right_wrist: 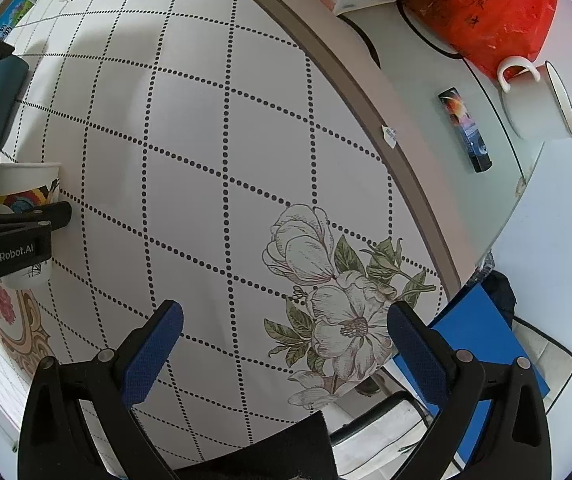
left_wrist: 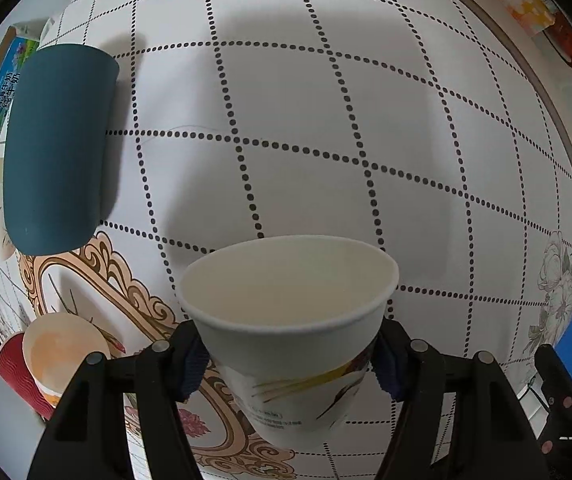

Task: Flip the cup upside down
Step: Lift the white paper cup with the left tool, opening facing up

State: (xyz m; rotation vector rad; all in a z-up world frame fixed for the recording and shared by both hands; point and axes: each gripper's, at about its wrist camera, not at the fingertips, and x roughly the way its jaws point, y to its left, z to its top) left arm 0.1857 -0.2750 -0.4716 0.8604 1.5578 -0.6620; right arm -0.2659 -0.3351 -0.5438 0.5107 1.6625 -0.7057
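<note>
Round tabletop [right_wrist: 214, 128] – white cloth, dotted grid, flower print at its edge. Left gripper [left_wrist: 290, 364] clamps upright paper cup [left_wrist: 290, 320]. Right gripper [right_wrist: 286, 356] gapes wide, holding nothing – white mug [right_wrist: 538, 100] near far rim.

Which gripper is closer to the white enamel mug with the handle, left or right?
Right. The right gripper hangs open over the flowered tablecloth corner, with the enamel mug beyond the cloth's edge. The left gripper is farther off, shut on the paper cup.

Paper cup [left_wrist: 290, 320] upright, seemingly empty, between left tool [left_wrist: 290, 364] pads
</note>
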